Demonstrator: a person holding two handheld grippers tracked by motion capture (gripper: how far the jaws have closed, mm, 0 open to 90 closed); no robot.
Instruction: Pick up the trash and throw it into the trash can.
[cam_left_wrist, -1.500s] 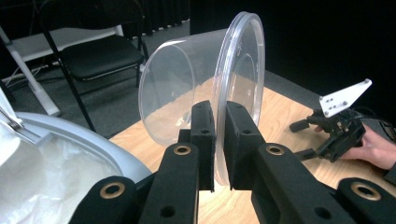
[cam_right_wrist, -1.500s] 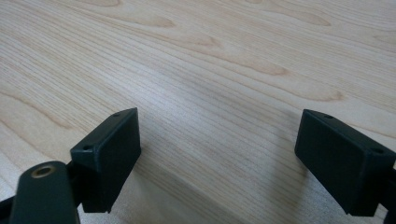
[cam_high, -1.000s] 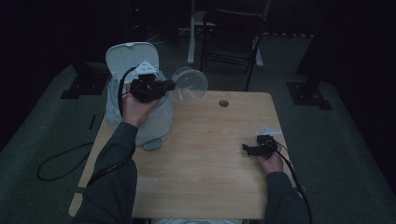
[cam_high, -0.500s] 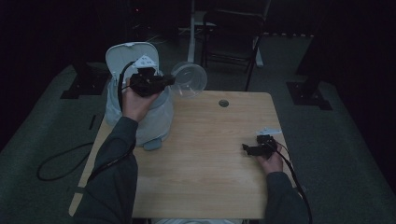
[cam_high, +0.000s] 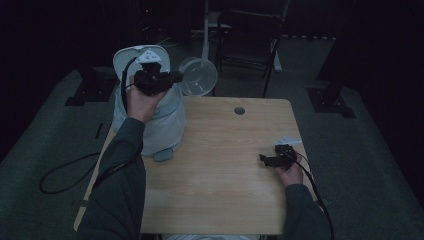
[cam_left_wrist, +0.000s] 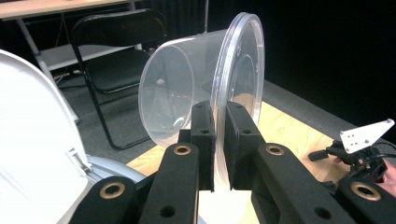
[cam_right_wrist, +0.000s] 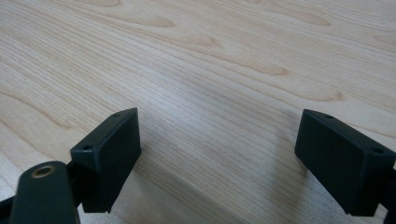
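The table (cam_high: 220, 190) is big and brown. A white cooker (cam_high: 150, 120) sits at its left end. The left tool (cam_left_wrist: 215, 140) pinches the rim of a clear tub (cam_left_wrist: 187, 93), held sideways in the air beside the cooker. The right tool (cam_right_wrist: 219, 158) rests far away, spread apart, holding nothing.

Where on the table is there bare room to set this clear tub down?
The wooden table is bare from the white lidded appliance across to the right gripper. The round grommet hole marks the far edge. It is crowded only at the left-rear corner, where the left gripper holds the clear plastic tub.
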